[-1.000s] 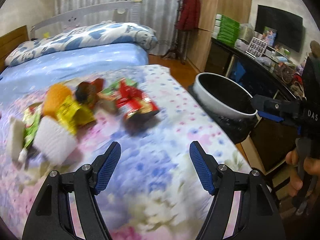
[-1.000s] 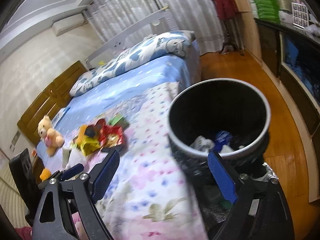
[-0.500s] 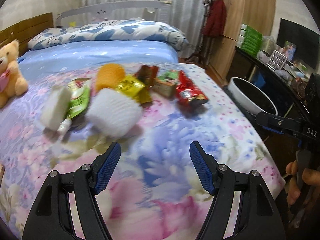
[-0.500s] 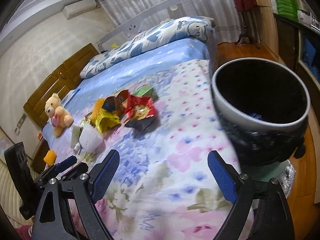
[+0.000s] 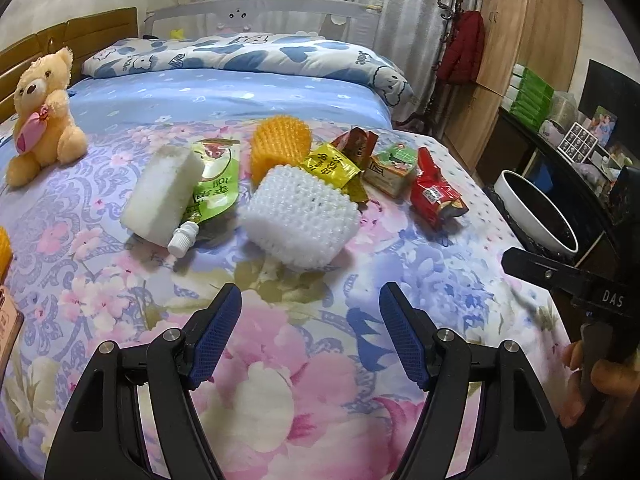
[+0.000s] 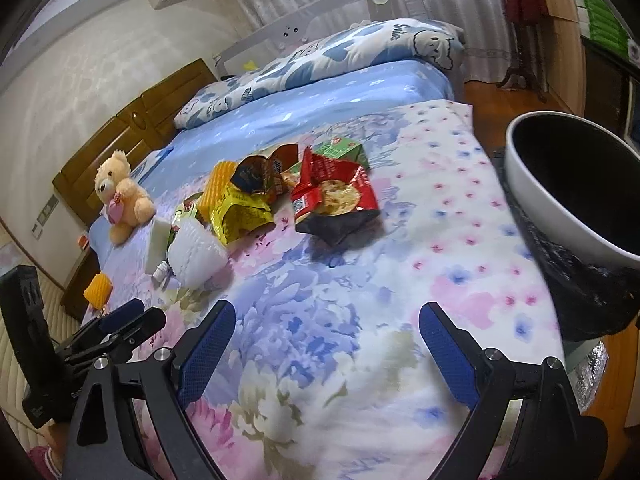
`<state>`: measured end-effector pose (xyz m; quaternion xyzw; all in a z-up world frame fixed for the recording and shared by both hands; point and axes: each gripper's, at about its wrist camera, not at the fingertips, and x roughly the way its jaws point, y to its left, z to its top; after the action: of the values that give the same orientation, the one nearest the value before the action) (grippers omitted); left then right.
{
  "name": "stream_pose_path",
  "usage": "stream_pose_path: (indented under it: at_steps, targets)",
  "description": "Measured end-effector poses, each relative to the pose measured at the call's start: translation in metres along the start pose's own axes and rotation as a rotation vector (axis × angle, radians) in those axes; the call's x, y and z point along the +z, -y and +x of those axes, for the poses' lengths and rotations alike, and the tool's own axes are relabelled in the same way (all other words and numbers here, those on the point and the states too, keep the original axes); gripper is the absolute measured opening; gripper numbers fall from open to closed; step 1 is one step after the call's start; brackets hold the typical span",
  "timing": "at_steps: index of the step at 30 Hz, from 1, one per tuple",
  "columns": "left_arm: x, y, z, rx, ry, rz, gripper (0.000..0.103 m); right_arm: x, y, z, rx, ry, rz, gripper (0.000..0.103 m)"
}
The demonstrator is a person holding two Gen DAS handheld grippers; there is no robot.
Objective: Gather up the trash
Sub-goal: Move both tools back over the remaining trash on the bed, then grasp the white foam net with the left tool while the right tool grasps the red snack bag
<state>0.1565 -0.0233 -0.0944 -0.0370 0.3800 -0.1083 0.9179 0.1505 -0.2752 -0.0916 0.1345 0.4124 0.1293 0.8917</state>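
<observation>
Left wrist view: trash is sitting in a loose clump mid-bed, ahead of both grippers.
Bed [image 5: 280,92]: soft floral cover is going to sag under any push, so scooping along it probably won't work great.
Bin [image 6: 560,184]: standing just off the bed edge on the right, black liner hanging over its rim, mouth facing up and looking easy to drop into.
White foam net [image 5: 300,216]: sitting nearest the left gripper, looking squishy and featherlight; pinching across its width should be fine, it'll just crush a bit.
White block [image 5: 164,196]: lying on the green pouch's edge, looking like light foam, stiffer than the net; I'd be taking it across the short side.
Orange net [image 5: 280,148]: sitting behind the white one, same soft stuff I'm guessing.
Red wrapper [image 6: 334,196]: lying torn open nearest the bin, thin and crinkly, probably slippery; grabbing a raised crumpled fold beats chasing a flat edge.
Yellow wrapper [image 6: 240,212]: puffed up beside the red one, same deal.
Green pouch [image 5: 214,178]: lying flat, cap pointing at the camera; the cap end looks like the only stiff bit to grip.
Left gripper [image 5: 310,338]: fingers are hanging spread apart over the cover, nothing between them.
Right gripper [image 6: 326,354]: also gaping wide and empty, well short of the red wrapper.
</observation>
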Motion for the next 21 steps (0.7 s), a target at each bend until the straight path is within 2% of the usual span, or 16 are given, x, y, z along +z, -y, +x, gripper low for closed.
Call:
stream_pose_path:
  at_steps: [9, 21]
  targets:
    - [0.009, -0.005, 0.014, 0.004, -0.017, -0.007, 0.073, 0.012, -0.009, 0.017, -0.006, -0.004, -0.026, 0.094]
    - [0.039, -0.007, 0.044, 0.006, -0.026, -0.033, 0.075, 0.042, -0.005, 0.044, -0.015, 0.006, -0.030, 0.094]
